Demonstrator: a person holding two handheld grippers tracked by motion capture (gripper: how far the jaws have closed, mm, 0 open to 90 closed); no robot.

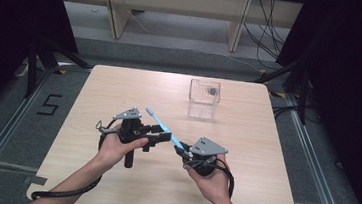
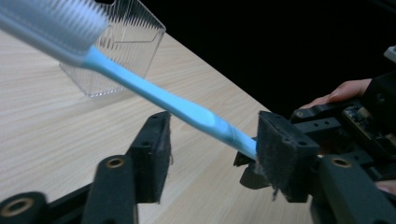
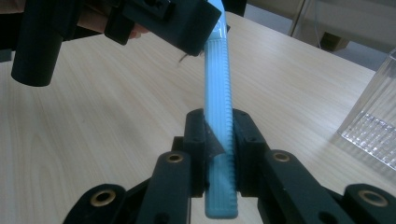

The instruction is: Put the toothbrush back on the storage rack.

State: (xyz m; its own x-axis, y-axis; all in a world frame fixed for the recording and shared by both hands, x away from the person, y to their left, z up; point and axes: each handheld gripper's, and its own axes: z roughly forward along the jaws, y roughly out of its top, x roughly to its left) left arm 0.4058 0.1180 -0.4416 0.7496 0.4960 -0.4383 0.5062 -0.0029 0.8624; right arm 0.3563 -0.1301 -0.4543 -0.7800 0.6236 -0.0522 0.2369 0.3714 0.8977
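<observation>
A light blue toothbrush (image 1: pixel 159 122) with a white bristle head hangs slanted above the table. My right gripper (image 1: pixel 185 150) is shut on its ribbed handle end (image 3: pixel 217 84), which stands up between the closed jaws (image 3: pixel 218 135). My left gripper (image 1: pixel 161 134) is open around the shaft, mid-length. In the left gripper view the toothbrush (image 2: pixel 159 95) crosses the wide gap between the jaws (image 2: pixel 217 140), close to the right-hand pad (image 2: pixel 280 154); its bristle head points to the upper left. The right gripper (image 2: pixel 327 116) holds the far end there.
A clear ribbed plastic box (image 1: pixel 204 100) stands upright on the far middle of the wooden table (image 1: pixel 120 86), with something small and dark in it. This box (image 2: pixel 116 51) lies beyond the brush head. Black curtains flank the table; desk legs and cables lie behind it.
</observation>
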